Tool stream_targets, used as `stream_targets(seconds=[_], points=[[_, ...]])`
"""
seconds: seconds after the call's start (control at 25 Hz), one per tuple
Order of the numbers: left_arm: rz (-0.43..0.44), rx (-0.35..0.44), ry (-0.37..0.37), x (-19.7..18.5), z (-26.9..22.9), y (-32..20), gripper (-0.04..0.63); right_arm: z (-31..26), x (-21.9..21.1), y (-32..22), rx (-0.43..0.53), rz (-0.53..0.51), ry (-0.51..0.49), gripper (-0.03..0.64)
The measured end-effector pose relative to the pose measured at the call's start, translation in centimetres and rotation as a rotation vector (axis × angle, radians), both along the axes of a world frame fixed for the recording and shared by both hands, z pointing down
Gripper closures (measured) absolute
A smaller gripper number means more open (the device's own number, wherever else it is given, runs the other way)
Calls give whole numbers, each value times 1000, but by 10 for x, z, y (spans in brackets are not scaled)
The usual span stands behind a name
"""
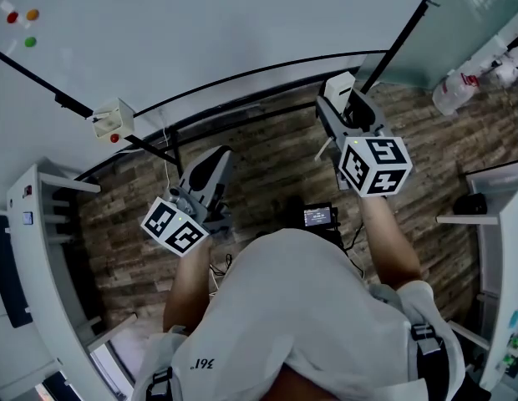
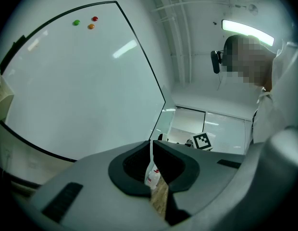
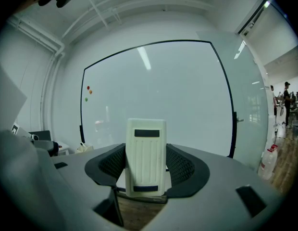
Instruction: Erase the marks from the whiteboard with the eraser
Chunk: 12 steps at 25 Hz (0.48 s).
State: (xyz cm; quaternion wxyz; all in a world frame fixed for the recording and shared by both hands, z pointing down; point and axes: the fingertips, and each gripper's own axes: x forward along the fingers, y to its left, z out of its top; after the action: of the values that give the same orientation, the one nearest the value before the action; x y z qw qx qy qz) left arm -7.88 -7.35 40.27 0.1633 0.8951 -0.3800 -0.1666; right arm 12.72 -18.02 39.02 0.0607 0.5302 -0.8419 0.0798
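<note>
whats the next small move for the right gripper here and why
Probably carry the right gripper forward until the eraser, clamped upright in its jaws, meets the whiteboard. The eraser is off the board for now. No marks show on it, only three small magnets, so where to wipe is unclear.

On my head camera the whiteboard (image 1: 225, 23) fills the top, with three magnets (image 1: 31, 14) near its left corner. My right tongs (image 1: 342, 98) carry the eraser (image 1: 339, 84) at their tip, near the board's lower frame. My left tongs (image 1: 215, 164) hang lower over the wood floor (image 1: 276, 165). A bottle (image 1: 454, 92) stands far right.
</note>
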Motion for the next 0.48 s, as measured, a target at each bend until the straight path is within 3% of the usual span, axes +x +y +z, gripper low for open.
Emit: stream_targets(seconds=[0.48], points=[[13,-27,7,4,10,3,576,18,-3,4,-36,-5,11,345]])
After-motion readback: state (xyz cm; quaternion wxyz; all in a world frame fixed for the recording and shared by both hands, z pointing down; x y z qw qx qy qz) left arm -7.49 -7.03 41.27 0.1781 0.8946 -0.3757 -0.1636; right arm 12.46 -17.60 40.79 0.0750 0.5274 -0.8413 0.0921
